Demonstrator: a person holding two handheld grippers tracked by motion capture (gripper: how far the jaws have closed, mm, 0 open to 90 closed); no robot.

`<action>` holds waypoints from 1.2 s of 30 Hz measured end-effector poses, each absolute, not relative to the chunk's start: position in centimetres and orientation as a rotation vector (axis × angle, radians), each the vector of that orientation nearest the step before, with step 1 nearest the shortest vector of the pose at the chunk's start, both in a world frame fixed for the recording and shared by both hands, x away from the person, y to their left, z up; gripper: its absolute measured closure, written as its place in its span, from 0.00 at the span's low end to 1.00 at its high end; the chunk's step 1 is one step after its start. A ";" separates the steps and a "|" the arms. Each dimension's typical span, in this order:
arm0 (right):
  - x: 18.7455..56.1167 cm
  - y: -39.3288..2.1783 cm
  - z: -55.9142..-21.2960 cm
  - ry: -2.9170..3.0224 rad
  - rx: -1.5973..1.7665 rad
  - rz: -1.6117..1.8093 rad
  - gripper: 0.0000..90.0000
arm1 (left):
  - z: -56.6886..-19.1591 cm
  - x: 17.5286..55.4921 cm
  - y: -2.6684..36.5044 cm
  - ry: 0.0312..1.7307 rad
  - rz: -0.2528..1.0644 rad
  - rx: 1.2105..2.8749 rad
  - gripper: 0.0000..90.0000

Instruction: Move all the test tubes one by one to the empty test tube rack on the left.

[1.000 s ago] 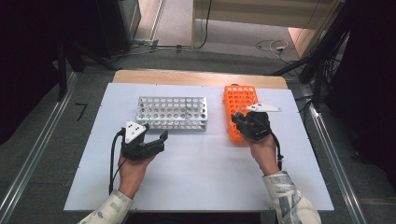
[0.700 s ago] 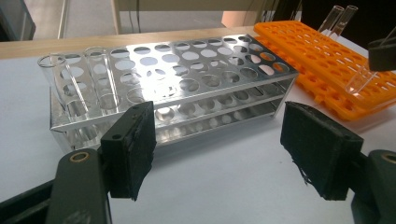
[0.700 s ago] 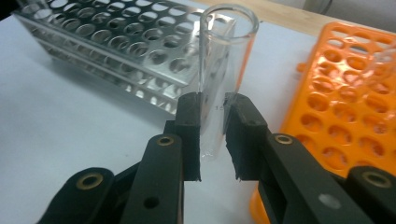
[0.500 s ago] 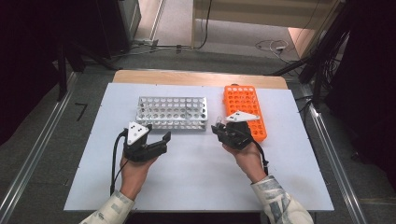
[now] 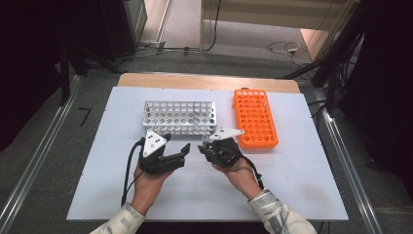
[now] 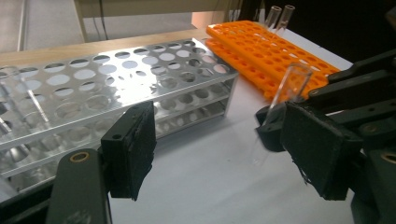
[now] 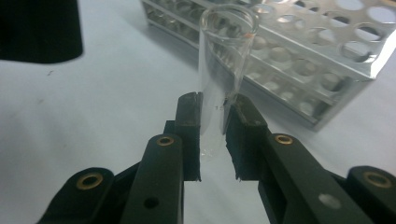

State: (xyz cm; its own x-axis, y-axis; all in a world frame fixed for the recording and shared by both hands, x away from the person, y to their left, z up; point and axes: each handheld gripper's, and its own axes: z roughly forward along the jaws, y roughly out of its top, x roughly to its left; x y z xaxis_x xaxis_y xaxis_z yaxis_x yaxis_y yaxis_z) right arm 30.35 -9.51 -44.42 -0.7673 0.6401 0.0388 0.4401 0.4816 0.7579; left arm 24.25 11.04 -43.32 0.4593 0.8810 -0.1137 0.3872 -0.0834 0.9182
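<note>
The right gripper (image 7: 212, 135) is clamped on a clear glass test tube (image 7: 223, 70), its two pads pinching the lower part so the open mouth stands up and free. In the high view this gripper (image 5: 207, 145) has come away from the orange rack (image 5: 254, 117), where it sat a second ago, and now hovers over bare table in front of the near right corner of the metal rack (image 5: 179, 117). The left gripper (image 5: 178, 155) has barely shifted; its jaws stand apart with nothing between them, and in the left gripper view the tube (image 6: 292, 88) shows just beyond its right-hand jaw.

That reads as a transfer under way: the tube is out of the orange rack and headed either for a hole in the metal rack or for a hand-over to the waiting left gripper (which of the two I cannot tell). Two more tubes (image 6: 279, 16) stand at the far end of the orange rack.

Everything sits on a white board (image 5: 292, 185) laid over a wooden table (image 5: 204, 80). Around it, grey floor, metal rails, loose cables and dark equipment
</note>
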 end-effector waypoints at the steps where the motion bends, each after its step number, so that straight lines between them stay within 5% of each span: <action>1: 30.2 -9.2 -44.5 2.493 0.912 1.162 0.82 | -43.3 24.2 10.9 1.102 0.600 1.681 0.30; 16: 28.4 -7.0 -44.6 2.568 0.824 1.178 0.81 | -43.5 24.0 9.5 1.053 0.586 1.751 0.29; 26: 28.2 -6.7 -44.6 2.575 0.815 1.186 0.81 | -43.6 23.7 9.6 1.007 0.568 1.753 0.62; 36: 28.3 -6.9 -44.6 2.574 0.826 1.196 0.81 | -43.7 23.7 9.3 0.988 0.559 1.774 0.75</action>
